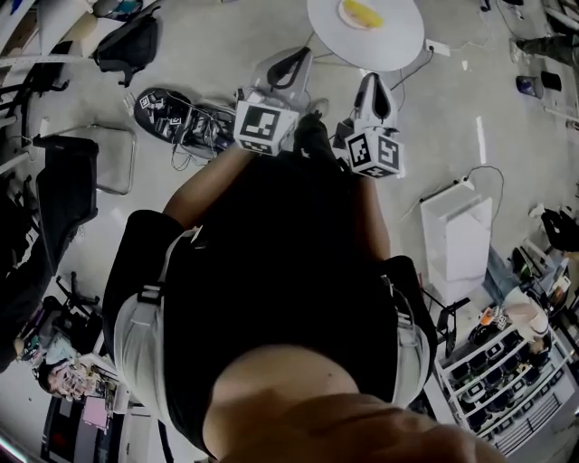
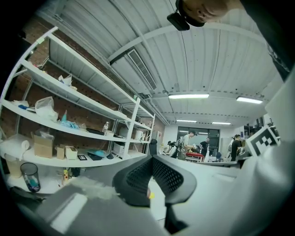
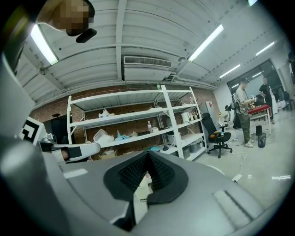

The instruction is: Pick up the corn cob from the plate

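Note:
In the head view the yellow corn cob (image 1: 362,14) lies on a pale plate on the round white table (image 1: 398,41) at the top edge. Both grippers are held out level in front of the person's body, short of the table and apart from the cob. My left gripper (image 1: 294,56) has its jaws closed tip to tip with nothing between them; the left gripper view shows the same closed tips of my left gripper (image 2: 152,157). My right gripper (image 1: 371,83) is shut and empty too, and in the right gripper view my right gripper (image 3: 147,153) points at shelving.
A white box (image 1: 457,237) stands on the floor at the right, with a wire rack (image 1: 507,371) of bottles below it. Cables (image 1: 194,127) lie left of the grippers. White shelves (image 2: 69,124) line a brick wall. People (image 2: 191,143) stand far off; an office chair (image 3: 216,136) stands near the shelves.

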A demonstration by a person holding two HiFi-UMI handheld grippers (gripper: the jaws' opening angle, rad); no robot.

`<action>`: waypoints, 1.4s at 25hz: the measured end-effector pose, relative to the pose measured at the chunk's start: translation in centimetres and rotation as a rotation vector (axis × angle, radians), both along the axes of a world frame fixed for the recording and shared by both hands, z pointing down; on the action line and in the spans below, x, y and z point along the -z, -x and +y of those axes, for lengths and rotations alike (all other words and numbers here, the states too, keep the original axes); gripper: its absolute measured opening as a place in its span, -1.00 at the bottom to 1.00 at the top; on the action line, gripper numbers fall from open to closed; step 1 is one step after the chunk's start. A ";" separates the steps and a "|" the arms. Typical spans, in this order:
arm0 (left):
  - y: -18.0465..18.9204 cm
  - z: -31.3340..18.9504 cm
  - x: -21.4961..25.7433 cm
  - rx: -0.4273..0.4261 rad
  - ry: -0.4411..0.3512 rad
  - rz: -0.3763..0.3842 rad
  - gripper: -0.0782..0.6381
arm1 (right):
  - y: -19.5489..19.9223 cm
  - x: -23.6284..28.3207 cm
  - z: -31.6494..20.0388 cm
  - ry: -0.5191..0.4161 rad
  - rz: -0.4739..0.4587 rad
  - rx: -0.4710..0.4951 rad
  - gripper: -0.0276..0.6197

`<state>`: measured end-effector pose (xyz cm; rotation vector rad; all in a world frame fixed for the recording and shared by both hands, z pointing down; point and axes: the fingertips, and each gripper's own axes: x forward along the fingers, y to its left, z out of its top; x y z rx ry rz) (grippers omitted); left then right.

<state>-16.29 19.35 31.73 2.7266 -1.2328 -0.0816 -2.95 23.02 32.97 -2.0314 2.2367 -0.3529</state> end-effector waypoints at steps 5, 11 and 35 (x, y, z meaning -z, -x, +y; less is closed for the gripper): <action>-0.8 -0.9 -0.1 0.007 0.004 0.000 -0.76 | -0.6 -0.3 -1.0 0.001 -0.004 0.010 -0.89; -2.9 -2.8 -0.6 0.012 0.017 -0.006 -0.76 | -2.3 -0.8 -2.7 0.010 -0.016 0.018 -0.89; -14.5 -12.9 -2.4 0.047 0.063 -0.060 -0.76 | -12.6 -3.5 -13.3 0.057 -0.088 0.085 -0.89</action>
